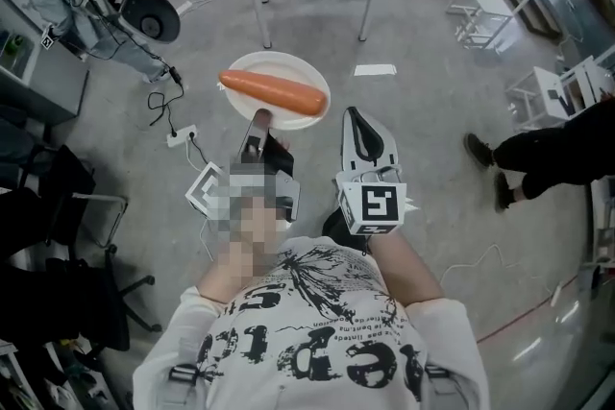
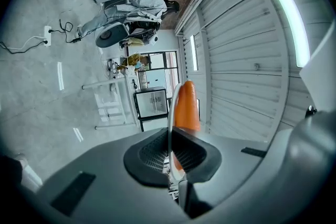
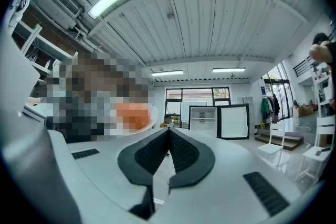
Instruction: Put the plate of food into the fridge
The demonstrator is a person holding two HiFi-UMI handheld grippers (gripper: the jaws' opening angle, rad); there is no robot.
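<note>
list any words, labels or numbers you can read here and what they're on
No text reads cleanly.
Black lettering on the person's white t-shirt: upside down and creased, unreadable.
The white marker cube on the right tongs: black square pattern, no letters.

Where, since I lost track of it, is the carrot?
Head view, centre: the carrot lies on the white plate, whose near rim the left claw grips.

Plate [image 1: 252, 67] smooth glossy white, carrot [image 1: 274, 91] smooth, left gripper [image 2: 169, 136] pads [image 2: 149, 157] ribbed matt blk rubber, floor [image 1: 413, 120] polished grey.
</note>
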